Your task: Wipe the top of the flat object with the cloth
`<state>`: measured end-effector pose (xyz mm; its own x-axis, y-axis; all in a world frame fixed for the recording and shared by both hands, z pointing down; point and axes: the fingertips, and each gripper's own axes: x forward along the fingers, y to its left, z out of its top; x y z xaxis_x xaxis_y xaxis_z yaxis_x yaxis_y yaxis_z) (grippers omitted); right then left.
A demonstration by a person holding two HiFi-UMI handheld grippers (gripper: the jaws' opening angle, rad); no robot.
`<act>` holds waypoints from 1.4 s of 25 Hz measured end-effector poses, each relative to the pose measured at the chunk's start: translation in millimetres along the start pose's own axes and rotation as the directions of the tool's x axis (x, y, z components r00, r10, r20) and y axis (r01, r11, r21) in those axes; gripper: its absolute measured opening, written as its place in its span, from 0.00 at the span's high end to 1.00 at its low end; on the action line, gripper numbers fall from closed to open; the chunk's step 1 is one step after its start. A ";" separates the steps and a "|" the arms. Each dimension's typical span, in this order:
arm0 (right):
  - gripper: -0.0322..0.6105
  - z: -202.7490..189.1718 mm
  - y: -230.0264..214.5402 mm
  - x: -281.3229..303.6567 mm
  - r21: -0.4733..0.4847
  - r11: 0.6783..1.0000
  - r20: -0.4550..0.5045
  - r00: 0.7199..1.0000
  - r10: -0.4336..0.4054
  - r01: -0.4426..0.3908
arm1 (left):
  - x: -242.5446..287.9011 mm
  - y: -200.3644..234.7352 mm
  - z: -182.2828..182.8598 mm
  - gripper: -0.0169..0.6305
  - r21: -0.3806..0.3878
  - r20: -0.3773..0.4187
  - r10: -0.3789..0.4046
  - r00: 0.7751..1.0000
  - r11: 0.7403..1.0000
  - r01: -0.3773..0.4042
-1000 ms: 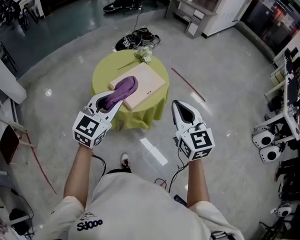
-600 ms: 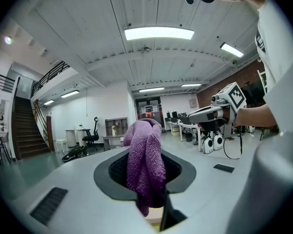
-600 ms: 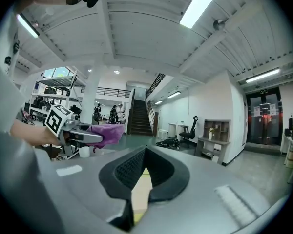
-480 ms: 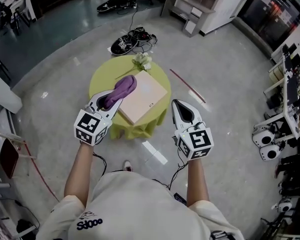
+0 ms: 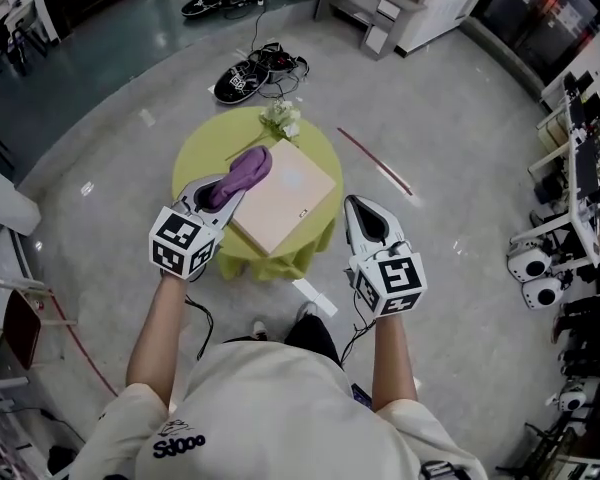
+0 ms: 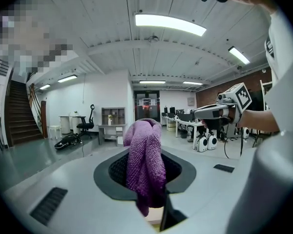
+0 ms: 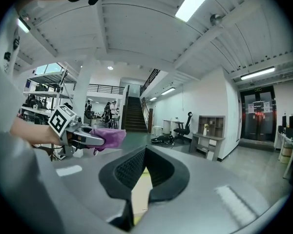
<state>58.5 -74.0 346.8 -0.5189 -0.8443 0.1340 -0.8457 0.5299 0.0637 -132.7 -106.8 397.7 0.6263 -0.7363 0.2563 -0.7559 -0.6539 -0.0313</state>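
Cloth [image 5: 244, 171] is purple and fluffy; the left gripper [image 5: 223, 192] has its fingers pinching one end of it, and the rest pokes out over the left corner of the flat object [image 5: 283, 198]; I think it is up in the air and not on the top yet. The flat object lies on the round yellow-green counter [image 5: 202, 150], and its near corner comes right to the counter's edge; a hard push could slide it off, since nothing holds it. The cloth might slip out if it drags; the hard fingers might scrape the top if they go too low; a long wipe could bump the flowers [image 5: 281, 120] at the far corner. The right gripper [image 5: 364, 218] has its fingers pressed together on nothing, over the floor beside the counter. Both bare arms reach forward, elbows a bit bent; the left one points in toward the counter.
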 end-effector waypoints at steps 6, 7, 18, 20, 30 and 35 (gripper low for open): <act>0.94 -16.5 -21.4 19.4 -0.019 1.000 -0.043 0.999 0.000 -0.001 | 32.0 12.3 -12.4 0.83 -0.078 -0.024 -0.029 0.999 0.997 0.027; 0.94 -19.7 -27.5 23.6 -0.023 1.000 -0.050 0.999 0.006 -0.007 | 39.7 13.8 -12.9 0.83 -0.100 -0.020 -0.034 0.999 0.995 0.031; 0.94 -58.7 -78.1 94.4 0.041 0.992 -0.117 0.985 0.125 -0.121 | 131.9 58.6 -52.8 0.83 -0.092 -0.170 0.052 0.984 0.993 -0.068; 0.94 -65.9 -85.6 107.4 0.055 0.989 -0.131 0.981 0.143 -0.137 | 151.8 68.3 -62.7 0.83 -0.090 -0.201 0.058 0.978 0.993 -0.077; 0.94 -103.5 -132.7 154.2 0.066 0.981 -0.221 0.956 0.192 -0.182 | 250.2 108.6 -131.7 0.83 -0.031 -0.393 0.083 0.916 0.994 -0.103; 0.94 -116.4 -152.3 175.0 0.118 0.977 -0.239 0.949 0.204 -0.180 | 282.0 121.1 -169.0 0.83 -0.008 -0.466 0.113 0.877 0.991 -0.132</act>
<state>111.0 -293.0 475.6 -0.6352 -0.6744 0.3764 -0.7472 0.6599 -0.0787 -79.8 -364.3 629.4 0.3752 -0.6386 0.6719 -0.8335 -0.5495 -0.0568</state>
